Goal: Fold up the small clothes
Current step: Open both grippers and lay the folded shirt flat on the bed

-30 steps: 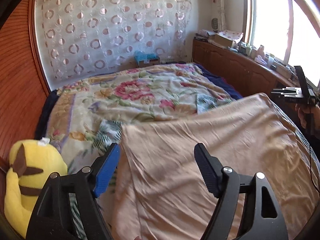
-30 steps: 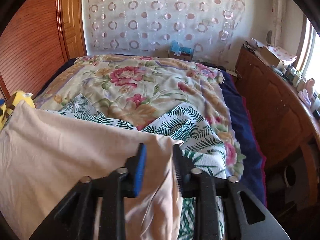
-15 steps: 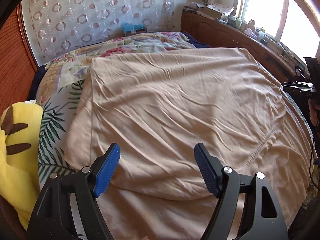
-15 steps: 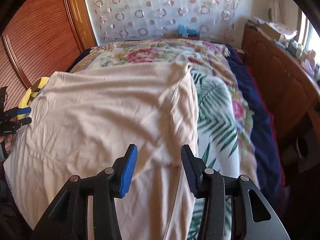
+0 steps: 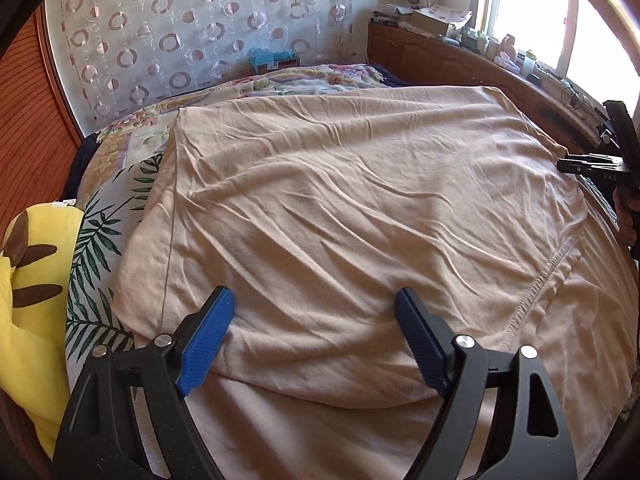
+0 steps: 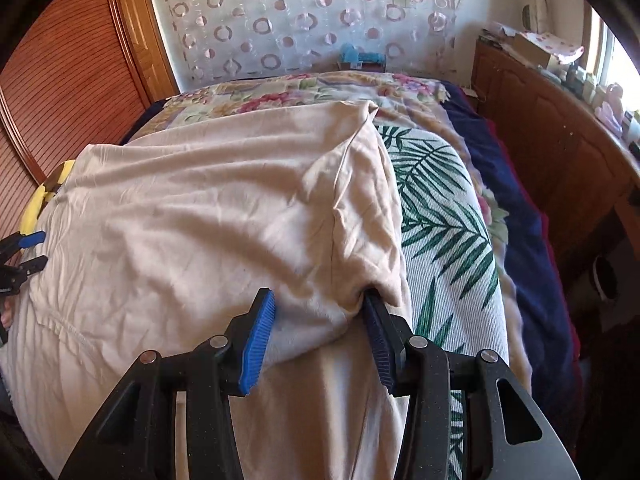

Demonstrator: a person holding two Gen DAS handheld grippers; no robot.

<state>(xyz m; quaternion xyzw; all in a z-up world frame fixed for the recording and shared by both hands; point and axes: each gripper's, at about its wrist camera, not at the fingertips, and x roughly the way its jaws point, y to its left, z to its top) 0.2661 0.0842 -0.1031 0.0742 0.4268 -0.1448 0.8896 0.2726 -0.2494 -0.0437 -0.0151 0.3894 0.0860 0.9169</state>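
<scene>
A beige garment (image 5: 360, 216) lies folded over itself on the bed, its folded edge near me. My left gripper (image 5: 312, 340) is open and empty, jaws wide, just above the fold's near left edge. My right gripper (image 6: 320, 340) is open; its jaws straddle the folded corner of the garment (image 6: 224, 224), and the right finger (image 6: 380, 344) touches the cloth without gripping it. Each gripper shows at the edge of the other's view: the right one (image 5: 600, 168) and the left one (image 6: 24, 256).
A floral and palm-leaf bedspread (image 6: 440, 216) covers the bed. A yellow plush toy (image 5: 28, 304) lies at the left edge. Wooden cabinets (image 6: 560, 152) with clutter run along the right under a window. A curtain (image 5: 192, 40) hangs behind.
The raised garment edge was brought down and folded over the lower half. My right gripper opened and let go of the cloth. Both grippers drew back to the near fold.
</scene>
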